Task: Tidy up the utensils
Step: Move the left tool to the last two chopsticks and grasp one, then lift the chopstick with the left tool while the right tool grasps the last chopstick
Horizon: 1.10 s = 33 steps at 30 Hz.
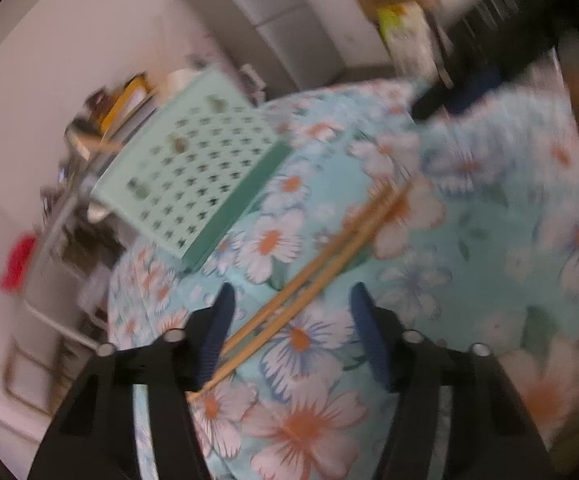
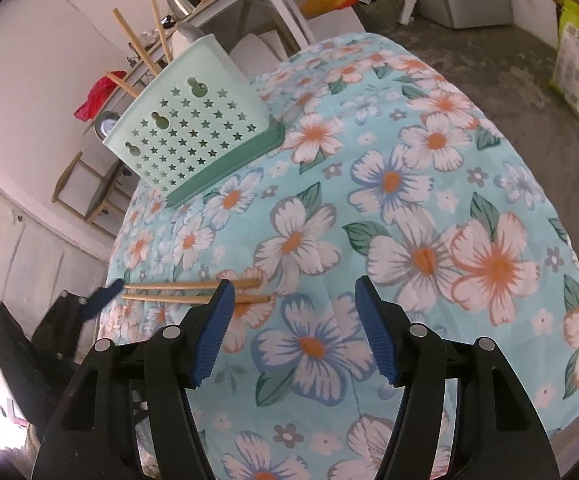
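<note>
1. Our left gripper (image 1: 289, 332) hovers released over the chopsticks (image 1: 321, 268); we centre both sticks before clamping.
2. Right gripper (image 2: 293, 328) stays clear, released, empty.
3. Holder (image 2: 193, 132) waits at eleven o'clock.

Left gripper (image 1: 291, 334) low centre of left wrist view, 2 blue-padded fingers (image 1: 215, 332) apart, nothing pressed between. Right gripper (image 2: 293, 330) low centre of right wrist view, fingers (image 2: 375, 336) apart, gap empty, pointing downward.

Both wrist views looked steeply down, close over the floral bench (image 2: 429, 208); each caught the chopsticks (image 1: 321, 272) and mint utensil basket (image 2: 193, 136).
</note>
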### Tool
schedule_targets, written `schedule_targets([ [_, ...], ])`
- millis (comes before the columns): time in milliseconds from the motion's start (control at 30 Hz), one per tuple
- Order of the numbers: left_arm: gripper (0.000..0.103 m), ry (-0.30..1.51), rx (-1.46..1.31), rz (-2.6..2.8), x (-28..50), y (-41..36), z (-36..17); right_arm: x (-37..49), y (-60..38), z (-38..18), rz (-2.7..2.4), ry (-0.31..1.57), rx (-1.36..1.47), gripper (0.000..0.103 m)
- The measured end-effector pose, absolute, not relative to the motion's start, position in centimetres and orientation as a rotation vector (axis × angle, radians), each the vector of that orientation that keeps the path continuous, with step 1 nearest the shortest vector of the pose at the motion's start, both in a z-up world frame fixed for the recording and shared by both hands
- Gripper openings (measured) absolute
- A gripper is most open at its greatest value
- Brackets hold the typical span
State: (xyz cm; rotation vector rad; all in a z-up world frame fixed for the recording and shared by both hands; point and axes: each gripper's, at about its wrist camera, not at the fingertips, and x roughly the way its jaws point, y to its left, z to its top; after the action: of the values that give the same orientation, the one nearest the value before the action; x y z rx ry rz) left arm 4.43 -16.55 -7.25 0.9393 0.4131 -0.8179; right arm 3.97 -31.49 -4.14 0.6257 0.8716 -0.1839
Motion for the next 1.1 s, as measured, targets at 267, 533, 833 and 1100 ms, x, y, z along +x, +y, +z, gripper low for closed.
schedule_targets([
  [267, 0.021, 0.381, 1.085, -0.860, 4.9, -18.8, -9.6, 2.6, -32.6, -4.3, -0.191, 0.844, 0.667, 0.060],
  [533, 0.013, 0.385, 1.197, -0.922, 2.7, -17.7, -8.9, 2.4, -33.2, -4.5, -0.191, 0.833, 0.684, 0.060],
  [833, 0.029, 0.535, 1.105, -1.060, 2.6, -17.1, -6.1, 3.1, -33.9, -5.2, -0.187, 0.835, 0.704, 0.060],
  [1100, 0.027, 0.483, 1.186, -1.155, 0.9, -20.8, -8.3, 3.0, -34.1, -5.1, -0.203, 0.835, 0.713, 0.060],
])
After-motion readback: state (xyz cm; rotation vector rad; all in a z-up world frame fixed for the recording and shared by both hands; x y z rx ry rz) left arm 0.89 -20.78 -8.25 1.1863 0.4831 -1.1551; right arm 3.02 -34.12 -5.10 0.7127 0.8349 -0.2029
